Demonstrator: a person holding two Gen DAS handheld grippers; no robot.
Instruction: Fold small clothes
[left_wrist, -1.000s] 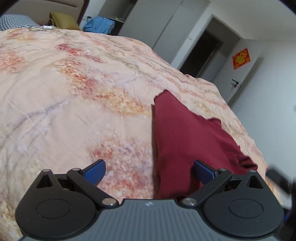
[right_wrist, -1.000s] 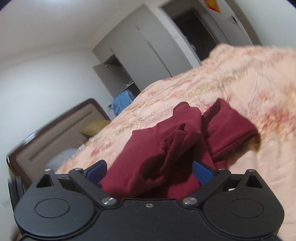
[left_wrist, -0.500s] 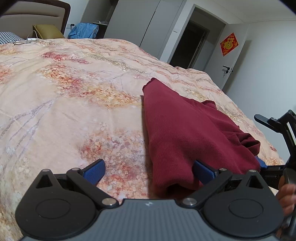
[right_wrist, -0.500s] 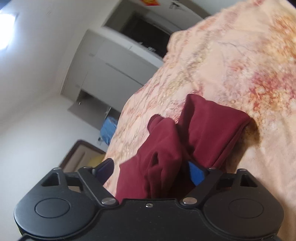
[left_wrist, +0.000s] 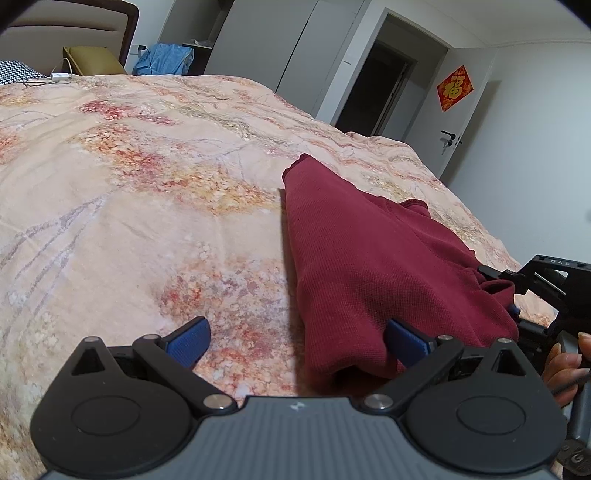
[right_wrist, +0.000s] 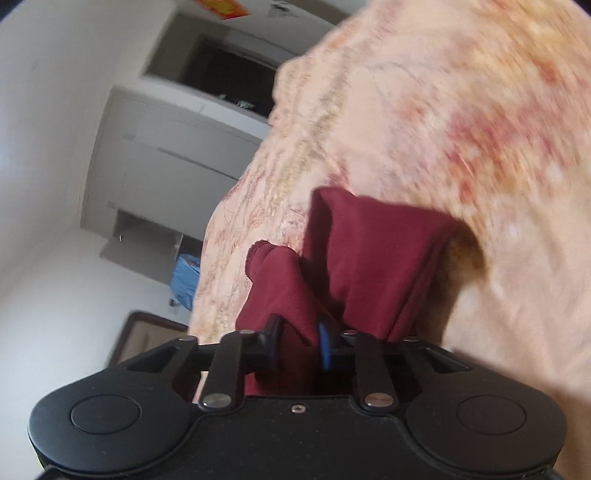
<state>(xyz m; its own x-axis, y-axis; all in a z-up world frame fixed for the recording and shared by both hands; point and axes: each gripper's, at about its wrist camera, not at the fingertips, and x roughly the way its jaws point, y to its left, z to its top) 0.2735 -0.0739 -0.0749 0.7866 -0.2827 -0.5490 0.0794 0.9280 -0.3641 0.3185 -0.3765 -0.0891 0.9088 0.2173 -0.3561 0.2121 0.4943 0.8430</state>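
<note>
A dark red knit garment (left_wrist: 373, 258) lies on the floral bedspread (left_wrist: 147, 206), partly folded, with a narrow end pointing away. My left gripper (left_wrist: 299, 341) is open and low over the bed, its right finger against the garment's near edge. My right gripper (right_wrist: 298, 345) is shut on a bunched fold of the red garment (right_wrist: 373, 258); the view is tilted and blurred. The right gripper (left_wrist: 546, 295) also shows at the garment's right edge in the left wrist view.
The bedspread (right_wrist: 461, 122) fills most of both views. A headboard, a yellow pillow (left_wrist: 92, 61) and blue clothing (left_wrist: 164, 59) lie at the far end. Wardrobes and an open dark doorway (left_wrist: 373, 96) stand beyond the bed.
My right gripper has closed on a fold of the red garment and rolled sideways. My left gripper has dropped slightly and stays open beside the garment.
</note>
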